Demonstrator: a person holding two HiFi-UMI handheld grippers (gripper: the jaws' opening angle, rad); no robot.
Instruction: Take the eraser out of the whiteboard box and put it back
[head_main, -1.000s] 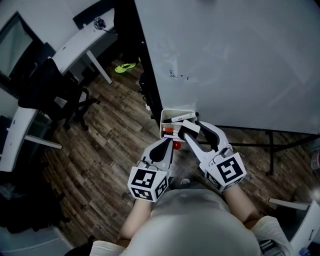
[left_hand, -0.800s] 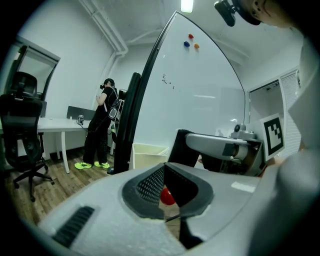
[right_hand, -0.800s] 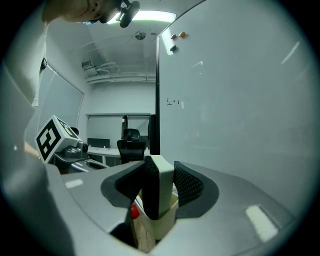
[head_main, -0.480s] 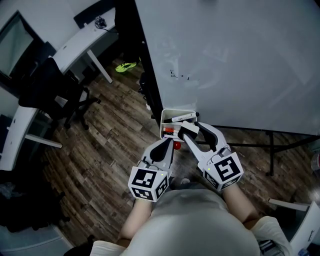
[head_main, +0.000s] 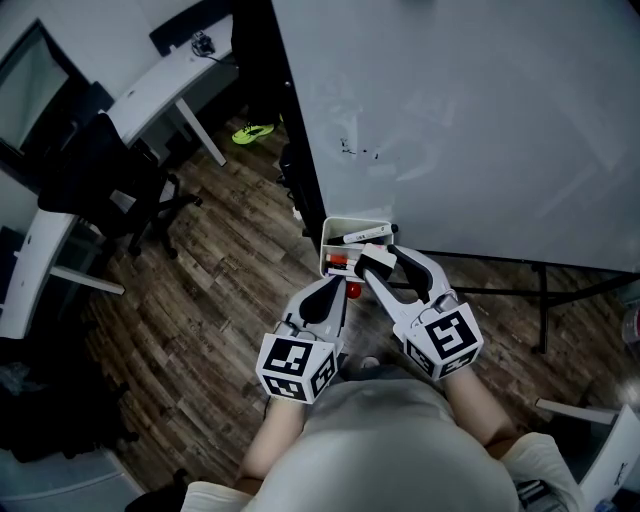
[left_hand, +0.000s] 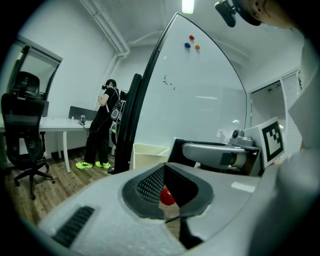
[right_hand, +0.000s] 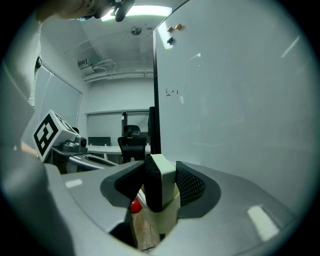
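Note:
The eraser (head_main: 377, 257), white with a black felt face, stands upright between the pads of my right gripper (head_main: 382, 259), which is shut on it. It sits just over the near right edge of the cream whiteboard box (head_main: 352, 225), fixed at the whiteboard's lower left corner. In the right gripper view the eraser (right_hand: 162, 186) fills the jaws of the right gripper (right_hand: 161, 183), with the box rim (right_hand: 169, 216) right under it. My left gripper (head_main: 334, 284) hangs shut and empty just below the box. In its own view the left gripper (left_hand: 165, 171) faces the box (left_hand: 149, 153).
Markers (head_main: 362, 236) lie in the box, and a small red round thing (head_main: 352, 290) shows below it. The whiteboard (head_main: 470, 120) rises to the right on a black stand. An office chair (head_main: 110, 190) and white desks (head_main: 170, 80) stand at left on the wooden floor.
My right hand has edged slightly left with the eraser still in its jaws. The left gripper has not moved.

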